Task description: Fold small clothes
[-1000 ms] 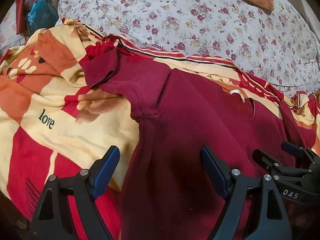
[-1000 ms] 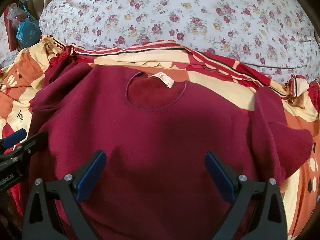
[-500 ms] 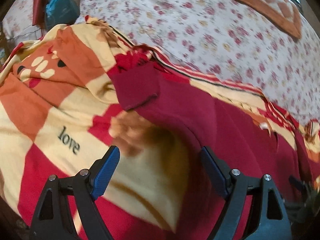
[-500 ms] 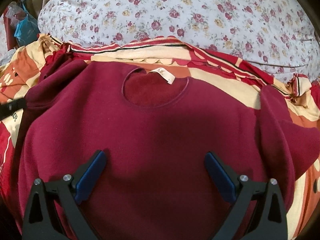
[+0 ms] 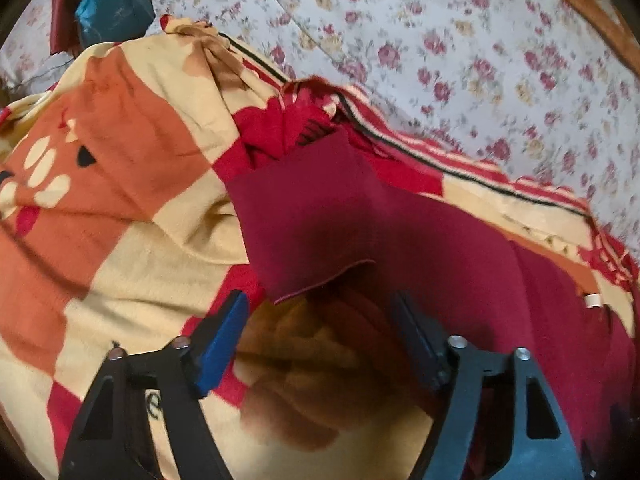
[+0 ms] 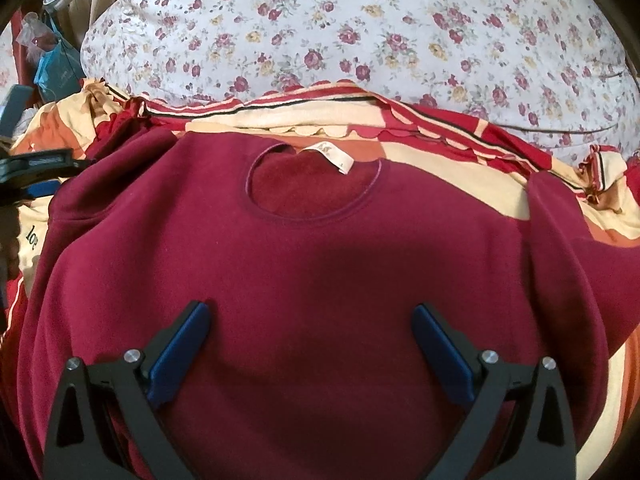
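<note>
A small maroon sweatshirt (image 6: pixel 320 272) lies flat on a patterned blanket, neck hole and white label (image 6: pixel 332 158) towards the far side. My right gripper (image 6: pixel 312 344) is open and empty above the shirt's chest. In the left wrist view the shirt's left sleeve (image 5: pixel 304 220) lies spread out on the blanket, its cuff edge just beyond my fingers. My left gripper (image 5: pixel 320 328) is open and empty, close in front of that cuff. It also shows in the right wrist view (image 6: pixel 36 172) at the far left edge, beside the sleeve.
The red, orange and cream blanket (image 5: pixel 120 200) covers the bed under the shirt. A white flowered duvet (image 6: pixel 360 40) bulges behind it. A blue bag (image 5: pixel 108 12) and clutter sit at the far left.
My left gripper has swung left and forward, from over the shirt's side to the sleeve cuff. My right gripper has stayed over the chest, drawing slightly closer. The shirt has not moved.
</note>
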Tool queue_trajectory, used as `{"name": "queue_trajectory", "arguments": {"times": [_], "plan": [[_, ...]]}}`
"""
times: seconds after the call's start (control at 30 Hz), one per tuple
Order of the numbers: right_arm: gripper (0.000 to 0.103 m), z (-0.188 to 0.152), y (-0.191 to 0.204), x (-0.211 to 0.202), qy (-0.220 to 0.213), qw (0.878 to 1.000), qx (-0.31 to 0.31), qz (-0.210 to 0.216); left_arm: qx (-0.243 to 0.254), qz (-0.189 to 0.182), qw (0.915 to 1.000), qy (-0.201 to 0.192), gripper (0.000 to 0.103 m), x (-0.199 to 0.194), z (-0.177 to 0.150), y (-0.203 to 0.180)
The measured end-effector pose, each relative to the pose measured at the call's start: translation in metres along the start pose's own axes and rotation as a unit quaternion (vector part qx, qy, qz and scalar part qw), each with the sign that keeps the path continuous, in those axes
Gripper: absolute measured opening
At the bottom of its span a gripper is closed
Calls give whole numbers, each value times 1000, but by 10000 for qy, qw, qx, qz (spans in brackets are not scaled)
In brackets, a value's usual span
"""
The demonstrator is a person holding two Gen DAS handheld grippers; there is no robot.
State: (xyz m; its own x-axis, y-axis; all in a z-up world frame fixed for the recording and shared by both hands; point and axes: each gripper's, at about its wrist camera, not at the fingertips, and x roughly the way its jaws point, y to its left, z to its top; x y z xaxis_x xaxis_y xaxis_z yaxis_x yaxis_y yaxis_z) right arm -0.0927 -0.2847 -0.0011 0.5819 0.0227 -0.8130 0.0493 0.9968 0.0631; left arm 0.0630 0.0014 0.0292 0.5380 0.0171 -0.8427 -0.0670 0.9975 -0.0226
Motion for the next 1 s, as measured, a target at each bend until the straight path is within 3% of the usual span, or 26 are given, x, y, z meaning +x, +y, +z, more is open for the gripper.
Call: {"name": "queue_trajectory", "arguments": {"times": [0.13,0.3,0.37,0.53,0.67,0.87,0.9,0.97,1.0], "plan": [[103,0,0,0,-20,10000,8,19,-33,-50,10000,23,40,10,4,2],[103,0,0,0,-23,10000,12,18,-234,-155,9996,93,8,15,10,11],[103,0,0,0,-23,10000,12,17,-312,-265,9991,47,0,13,11,15],[103,0,0,0,-24,10000,11,12,-313,-544,9978,-222,0,-16,8,13],[103,-1,0,0,-26,10000,14,13,-20,-861,9956,-380,0,-45,-1,-3],[103,1,0,-1,-48,10000,25,19,5,-787,9964,-328,0,-52,-5,-9],[103,0,0,-1,-48,10000,21,12,-18,-777,9967,-251,1,-49,-6,-8],[103,0,0,-1,-49,10000,20,10,-48,-758,9970,-155,17,-42,-9,-10],[103,1,0,-1,-48,10000,21,10,-40,-752,9971,-137,19,-37,-10,-12]]}}
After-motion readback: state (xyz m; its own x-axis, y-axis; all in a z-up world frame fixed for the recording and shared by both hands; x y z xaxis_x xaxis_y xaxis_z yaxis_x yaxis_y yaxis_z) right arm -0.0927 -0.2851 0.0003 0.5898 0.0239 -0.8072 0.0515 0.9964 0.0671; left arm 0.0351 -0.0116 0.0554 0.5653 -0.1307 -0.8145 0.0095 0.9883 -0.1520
